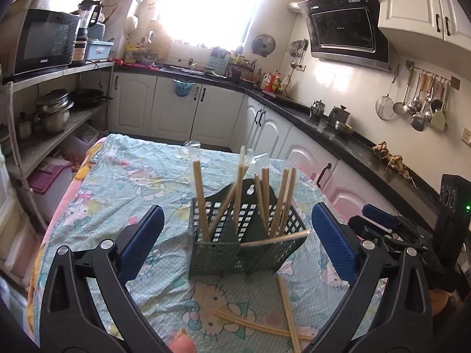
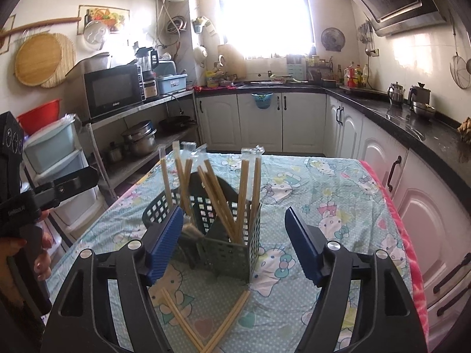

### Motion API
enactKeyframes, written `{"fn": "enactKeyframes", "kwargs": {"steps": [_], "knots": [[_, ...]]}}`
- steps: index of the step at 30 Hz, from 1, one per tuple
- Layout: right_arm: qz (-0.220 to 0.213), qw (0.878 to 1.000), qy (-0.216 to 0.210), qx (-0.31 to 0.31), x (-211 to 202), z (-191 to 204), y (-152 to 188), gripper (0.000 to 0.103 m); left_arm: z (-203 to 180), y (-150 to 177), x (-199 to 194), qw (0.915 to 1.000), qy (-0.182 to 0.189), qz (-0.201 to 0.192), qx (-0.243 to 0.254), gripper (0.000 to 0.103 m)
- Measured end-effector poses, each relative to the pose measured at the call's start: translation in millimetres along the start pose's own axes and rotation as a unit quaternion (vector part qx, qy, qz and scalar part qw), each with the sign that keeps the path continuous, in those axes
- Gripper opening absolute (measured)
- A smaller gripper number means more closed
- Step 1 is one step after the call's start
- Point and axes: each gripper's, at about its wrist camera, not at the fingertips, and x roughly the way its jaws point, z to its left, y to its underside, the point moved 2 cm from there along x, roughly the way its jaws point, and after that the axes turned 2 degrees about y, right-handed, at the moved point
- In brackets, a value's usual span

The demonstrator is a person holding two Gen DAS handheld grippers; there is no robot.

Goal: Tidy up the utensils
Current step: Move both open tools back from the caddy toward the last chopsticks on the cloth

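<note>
At the far left of the right wrist view, a person's hand (image 2: 35,253) is gripping the handle of the left gripper, whose black body is reaching in from the frame edge. In its own view the left gripper (image 1: 237,235) is hanging with its blue pads spread wide and nothing pinched between them; the green perforated utensil holder (image 1: 235,253) is standing on the cartoon-print tablecloth (image 1: 126,176) in the gap ahead of the pads. Wrapped chopsticks (image 1: 240,200) are leaning upright in its compartments, and one more chopstick (image 1: 275,239) is lying tilted across its front rim. Loose chopsticks (image 1: 265,328) are lying crossed on the cloth just in front of the holder, near the camera. To the right, the right gripper (image 2: 232,241) is likewise holding its jaws apart and empty, its left pad close beside the holder's front corner, though contact cannot be told. A blurred pale object is showing just beside that pad.
</note>
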Motion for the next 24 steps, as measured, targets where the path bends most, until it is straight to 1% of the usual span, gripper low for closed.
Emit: {"fn": "enactKeyframes", "kwargs": {"steps": [5,10,16,24], "knots": [[0.005,1.0,-0.001,-0.018,-4,9,12,0.073,4,12,-5,1.0,-0.005,0.008,-0.004,0.092],[0.017,0.999,-0.006,-0.03,-5,16,24,0.074,10,26,-9,0.9998,-0.01,0.015,-0.013,0.092],[0.031,0.999,-0.012,-0.034,-3,22,37,0.074,23,45,-9,0.9987,-0.021,0.033,-0.032,0.092],[0.052,0.998,-0.016,-0.037,1,28,54,0.074,34,62,-8,0.9973,-0.029,0.05,-0.046,0.092]]}}
